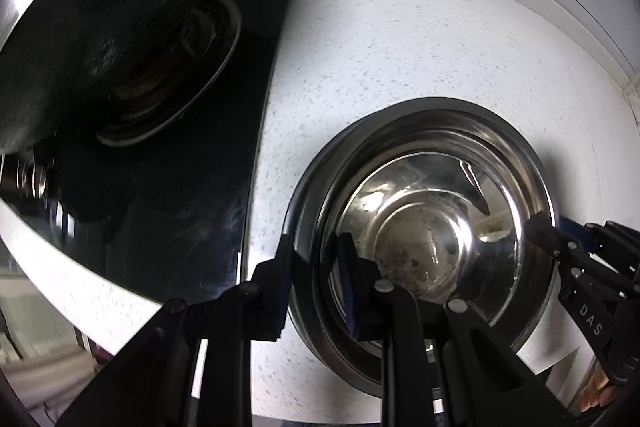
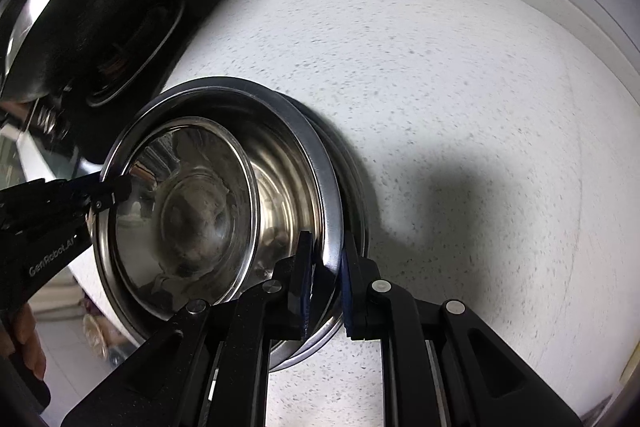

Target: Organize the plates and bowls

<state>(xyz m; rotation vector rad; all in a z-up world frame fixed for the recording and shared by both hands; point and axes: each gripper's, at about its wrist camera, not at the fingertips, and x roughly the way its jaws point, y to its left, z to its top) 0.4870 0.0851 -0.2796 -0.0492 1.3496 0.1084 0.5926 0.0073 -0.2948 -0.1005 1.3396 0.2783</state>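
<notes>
Steel plate [image 2: 320, 163], beside the black stove [image 1: 192, 187] on the counter [image 2: 440, 87], is being clamped at opposite rims by left gripper [image 1: 316, 267] and right gripper [image 2: 326, 267]; a bowl [image 2: 180, 211] is being carried inside it.

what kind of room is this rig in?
Most likely a home kitchen: a black gas hob with a wok on its burner, a speckled white counter, and nested steel bowls gripped by both grippers.

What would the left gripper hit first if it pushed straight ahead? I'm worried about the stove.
Nothing new: the left gripper already straddles the rim of the steel bowl, so going on would push it deeper over that wall. The stove lies off to its left, not in line.
</notes>
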